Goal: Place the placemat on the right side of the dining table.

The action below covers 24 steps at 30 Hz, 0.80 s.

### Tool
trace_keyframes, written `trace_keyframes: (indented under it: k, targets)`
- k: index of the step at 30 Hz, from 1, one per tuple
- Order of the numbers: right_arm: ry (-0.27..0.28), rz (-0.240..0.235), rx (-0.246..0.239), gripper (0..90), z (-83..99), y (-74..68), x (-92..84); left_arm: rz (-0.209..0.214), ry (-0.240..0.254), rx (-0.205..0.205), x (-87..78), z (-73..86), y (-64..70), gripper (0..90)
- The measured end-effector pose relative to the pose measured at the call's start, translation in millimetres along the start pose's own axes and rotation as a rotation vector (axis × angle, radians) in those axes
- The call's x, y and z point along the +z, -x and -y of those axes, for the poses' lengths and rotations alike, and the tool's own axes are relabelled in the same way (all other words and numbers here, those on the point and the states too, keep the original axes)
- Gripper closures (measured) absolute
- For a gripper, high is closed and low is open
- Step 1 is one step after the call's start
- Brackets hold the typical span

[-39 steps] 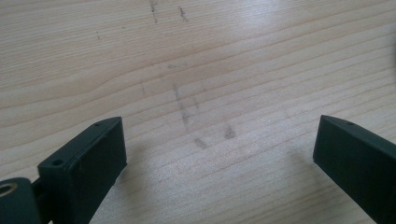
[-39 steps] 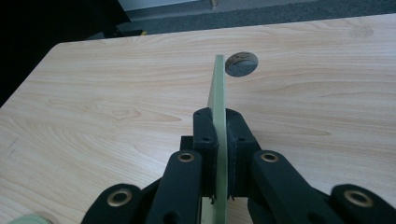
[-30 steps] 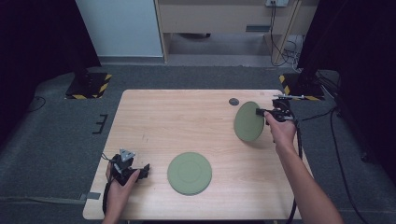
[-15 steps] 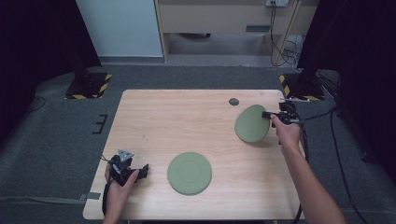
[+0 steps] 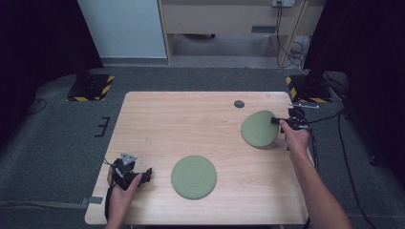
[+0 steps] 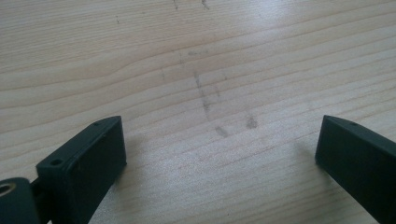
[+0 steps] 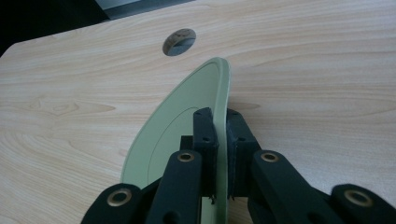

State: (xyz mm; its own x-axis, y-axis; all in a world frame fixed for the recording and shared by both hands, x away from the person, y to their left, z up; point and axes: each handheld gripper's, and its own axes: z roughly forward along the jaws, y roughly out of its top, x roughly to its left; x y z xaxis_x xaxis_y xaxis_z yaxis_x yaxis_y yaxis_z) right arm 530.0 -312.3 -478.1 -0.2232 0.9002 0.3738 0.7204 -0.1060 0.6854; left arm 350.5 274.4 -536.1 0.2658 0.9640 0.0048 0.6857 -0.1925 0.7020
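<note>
Right hand-held gripper (image 5: 277,120) pinches rim of tilted round green plate (image 5: 258,129) at light wooden table (image 5: 191,124) right; second green plate (image 5: 193,177) flat near left hand-held gripper (image 5: 146,175)

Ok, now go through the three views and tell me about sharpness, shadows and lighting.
High view: even light on the table, dark surroundings, slightly soft. Left gripper view: wood grain crisp, soft shadows beside the open jaws. Right gripper view: the plate and jaws are sharp, the plate casts a faint shadow, and the far hole is a little soft.

We see a light wooden table (image 5: 181,119) on grey carpet (image 5: 57,143); black curtains (image 5: 38,47) at both sides; a pale panel (image 5: 122,28) behind; hazard-striped stand bases (image 5: 90,88).
</note>
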Motion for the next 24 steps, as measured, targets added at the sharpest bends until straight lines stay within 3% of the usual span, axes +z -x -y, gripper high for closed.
trace_keyframes:
  k: [24]
  targets:
    - [-0.026, -0.001, 0.049, 85.3, 14.8, 21.9, 6.6, 0.000, 0.000, 0.000, 0.0, 0.0, 0.0, 1.1]
